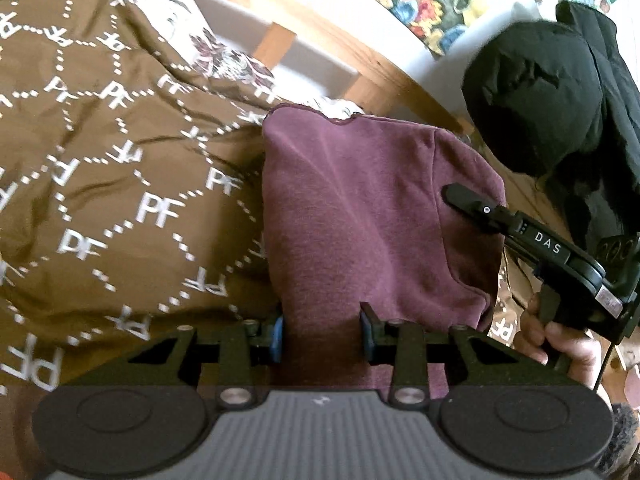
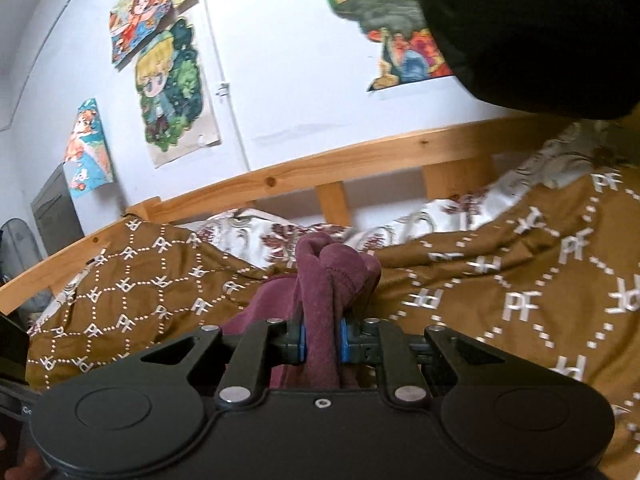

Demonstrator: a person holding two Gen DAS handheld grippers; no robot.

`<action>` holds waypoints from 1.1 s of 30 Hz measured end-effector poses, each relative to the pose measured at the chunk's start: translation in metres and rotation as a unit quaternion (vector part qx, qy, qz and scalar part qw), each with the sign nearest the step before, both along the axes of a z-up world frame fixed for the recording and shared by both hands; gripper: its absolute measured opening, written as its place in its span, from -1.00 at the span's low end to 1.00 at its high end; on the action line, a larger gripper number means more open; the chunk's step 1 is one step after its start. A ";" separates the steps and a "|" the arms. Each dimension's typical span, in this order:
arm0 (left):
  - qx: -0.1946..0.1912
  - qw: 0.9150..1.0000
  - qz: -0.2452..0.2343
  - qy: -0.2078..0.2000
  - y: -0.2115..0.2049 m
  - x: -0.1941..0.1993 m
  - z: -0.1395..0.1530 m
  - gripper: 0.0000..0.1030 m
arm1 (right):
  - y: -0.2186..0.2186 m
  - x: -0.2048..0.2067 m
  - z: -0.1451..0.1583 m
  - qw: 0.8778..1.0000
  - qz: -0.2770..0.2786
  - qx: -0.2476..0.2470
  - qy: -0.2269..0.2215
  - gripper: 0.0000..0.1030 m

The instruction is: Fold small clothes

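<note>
A maroon garment (image 1: 360, 208) hangs above a brown bedspread printed with white "PF" letters (image 1: 112, 168). My left gripper (image 1: 324, 330) is shut on its near edge, with cloth running between the blue pads. In the same view my right gripper (image 1: 460, 196) reaches in from the right and holds the garment's right side. In the right wrist view my right gripper (image 2: 322, 340) is shut on a bunched fold of the maroon garment (image 2: 332, 276), which sticks up past the fingers.
A wooden bed rail (image 2: 360, 160) runs behind the bed along a white wall with cartoon posters (image 2: 168, 88). A black jacket (image 1: 560, 92) hangs at the right. A white floral sheet (image 2: 400, 224) shows at the bedspread's far edge.
</note>
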State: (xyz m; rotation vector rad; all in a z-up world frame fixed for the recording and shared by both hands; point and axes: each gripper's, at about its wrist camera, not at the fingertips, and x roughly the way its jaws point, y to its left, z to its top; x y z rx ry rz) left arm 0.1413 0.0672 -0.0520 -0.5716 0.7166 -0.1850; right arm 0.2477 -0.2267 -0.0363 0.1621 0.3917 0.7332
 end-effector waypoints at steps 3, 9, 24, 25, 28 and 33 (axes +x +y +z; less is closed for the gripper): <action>-0.001 1.000 0.015 -0.008 0.014 0.000 0.003 -0.25 | 0.019 0.005 0.007 1.000 0.011 -0.004 -0.006 -0.70; 0.002 0.999 0.048 -0.024 0.040 0.006 0.007 -0.25 | 0.055 0.020 0.021 1.000 0.025 -0.002 -0.017 -0.70; -0.008 0.993 0.120 0.021 0.075 0.004 -0.026 -0.17 | 0.129 0.053 -0.006 0.998 0.029 -0.040 0.031 -0.69; -0.011 0.992 0.122 0.024 0.076 0.004 -0.028 -0.15 | 0.129 0.054 -0.010 0.998 0.023 -0.041 0.037 -0.68; -0.015 0.991 0.126 0.032 0.077 0.005 -0.029 -0.03 | 0.128 0.058 -0.020 0.997 -0.003 -0.056 0.052 -0.53; -0.006 0.991 0.130 0.041 0.075 0.005 -0.029 0.20 | 0.116 0.061 -0.035 0.995 -0.024 -0.062 0.075 -0.28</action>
